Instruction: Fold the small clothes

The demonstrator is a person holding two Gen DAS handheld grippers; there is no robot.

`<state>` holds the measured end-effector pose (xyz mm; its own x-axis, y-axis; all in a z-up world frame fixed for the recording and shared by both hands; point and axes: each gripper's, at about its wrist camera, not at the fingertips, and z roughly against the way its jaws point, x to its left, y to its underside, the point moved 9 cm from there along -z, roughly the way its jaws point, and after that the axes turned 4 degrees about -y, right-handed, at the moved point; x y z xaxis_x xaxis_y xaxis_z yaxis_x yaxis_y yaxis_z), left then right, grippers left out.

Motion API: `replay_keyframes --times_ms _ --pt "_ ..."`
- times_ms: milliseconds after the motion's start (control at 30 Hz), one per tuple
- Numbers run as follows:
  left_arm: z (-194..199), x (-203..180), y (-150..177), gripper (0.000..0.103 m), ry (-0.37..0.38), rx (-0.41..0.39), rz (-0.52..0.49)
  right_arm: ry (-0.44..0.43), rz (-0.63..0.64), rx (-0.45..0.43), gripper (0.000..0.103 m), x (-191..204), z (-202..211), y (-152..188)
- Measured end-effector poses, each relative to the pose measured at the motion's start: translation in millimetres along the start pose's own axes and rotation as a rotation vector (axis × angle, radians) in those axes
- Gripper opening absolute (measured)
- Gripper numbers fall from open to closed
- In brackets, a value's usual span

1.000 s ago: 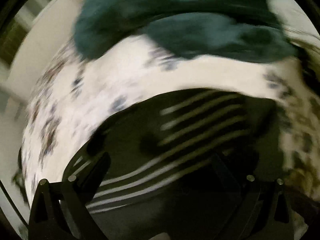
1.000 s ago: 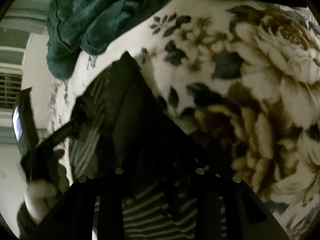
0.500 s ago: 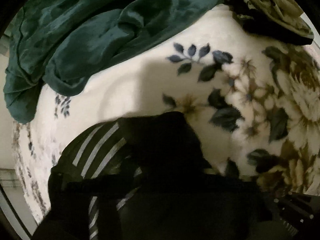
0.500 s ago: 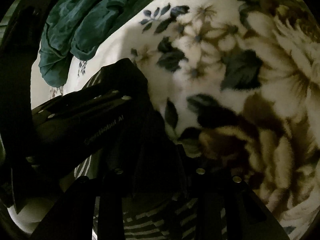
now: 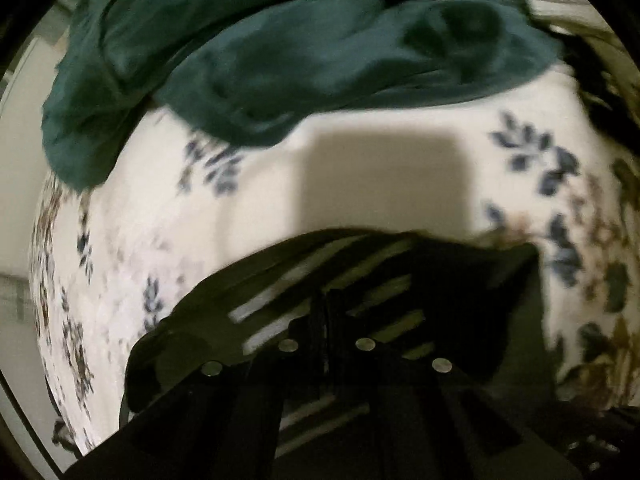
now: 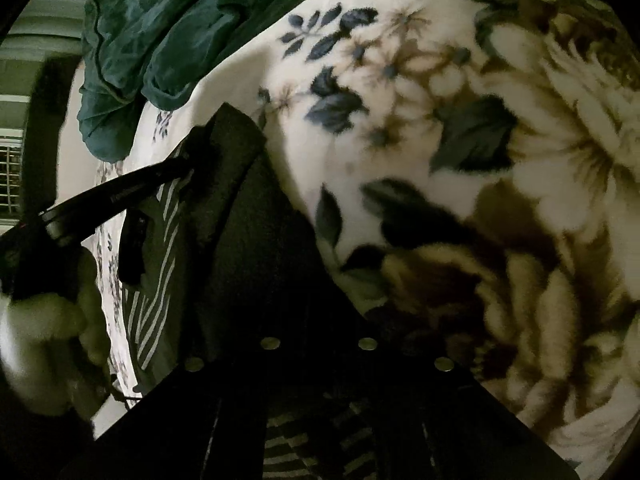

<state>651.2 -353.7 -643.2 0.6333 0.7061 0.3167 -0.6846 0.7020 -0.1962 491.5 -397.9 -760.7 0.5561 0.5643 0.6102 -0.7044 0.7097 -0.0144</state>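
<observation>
The left gripper [image 5: 326, 320] is pinching the striped black garment [image 5: 360, 280] at lower centre, fingers closed; the right gripper [image 6: 320, 344] is likewise clamping it.

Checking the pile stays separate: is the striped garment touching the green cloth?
Apart. The left wrist view shows bare floral blanket between striped garment and green cloth.

this looked like a bedroom in a home, dimly lit. a plush white blanket [image 6: 400, 12] printed with big brown flowers and dark leaves covered a bed, with a rumpled dark green velvet garment [image 5: 280, 52] heaped on it. slatted window blinds [image 6: 10, 176] showed at the far left.
</observation>
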Motion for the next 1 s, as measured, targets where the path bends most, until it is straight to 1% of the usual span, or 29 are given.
replay_keyframes --times_ms 67,133,167,200,233,267,300,367,400,433,467,500,533,567,633,700,767,833,867,933,967,1000 --pt "1 2 6 0.002 0.087 0.018 0.058 -0.013 -0.012 0.003 0.008 1 1 -1" --pt "10 -4 8 0.003 0.177 0.030 0.099 -0.030 -0.025 0.004 0.009 3 1 -3" --pt "18 -15 7 0.003 0.228 0.012 0.091 -0.036 -0.034 0.005 0.009 2 2 -3" --pt "25 -26 6 0.008 0.257 0.000 0.071 -0.047 -0.046 0.006 0.009 2 1 -4" --pt "30 -41 6 0.016 0.284 -0.005 0.031 -0.053 -0.047 0.009 0.010 2 1 -4" --pt "30 -58 9 0.045 0.282 0.003 -0.032 -0.051 -0.047 0.014 0.012 1 0 -4" --pt "27 -67 11 0.063 0.263 0.009 -0.067 -0.055 -0.054 0.018 0.015 0 -1 -5" --pt "16 -83 15 0.062 0.193 0.010 -0.145 -0.067 -0.073 0.031 0.015 -2 -3 -5" --pt "15 -88 16 0.049 0.182 -0.010 -0.161 -0.070 -0.076 0.034 0.015 -2 -4 -6" --pt "18 -89 15 0.030 0.187 -0.031 -0.156 -0.067 -0.069 0.039 0.015 -2 -4 -6" --pt "18 -84 15 0.004 0.159 -0.043 -0.144 -0.062 -0.061 0.042 0.015 -2 -5 -6" --pt "20 -77 11 0.004 0.178 -0.054 -0.110 -0.051 -0.049 0.037 0.014 -2 -4 -7" --pt "20 -67 8 0.004 0.214 -0.058 -0.062 -0.037 -0.033 0.031 0.011 -2 -3 -7" --pt "16 -54 8 0.004 0.200 -0.054 -0.034 -0.021 -0.030 0.036 0.008 -3 -4 -6" --pt "7 -41 12 0.004 0.211 -0.026 -0.008 0.004 -0.015 0.026 0.007 -3 -3 -4" --pt "-1 -35 18 0.004 0.189 -0.014 -0.027 0.015 -0.011 0.020 0.007 -3 -3 -3" --pt "-4 -34 25 0.004 0.190 -0.013 -0.029 0.023 -0.012 0.019 0.007 -3 -2 -2" --pt "-2 -30 26 0.004 0.220 -0.010 -0.003 0.034 -0.003 0.025 0.007 -3 -2 -2" --pt "2 -30 26 0.007 0.261 -0.008 0.031 0.042 0.008 0.030 0.007 -2 -2 -3" --pt "10 -16 33 0.008 0.302 -0.020 0.084 0.057 0.014 0.036 0.015 2 -1 -4" --pt "18 -13 35 0.008 0.325 -0.031 0.116 0.072 0.019 0.043 0.033 4 0 -3" --pt "24 -9 39 0.008 0.328 -0.042 0.136 0.100 0.035 0.046 0.057 6 1 -3"
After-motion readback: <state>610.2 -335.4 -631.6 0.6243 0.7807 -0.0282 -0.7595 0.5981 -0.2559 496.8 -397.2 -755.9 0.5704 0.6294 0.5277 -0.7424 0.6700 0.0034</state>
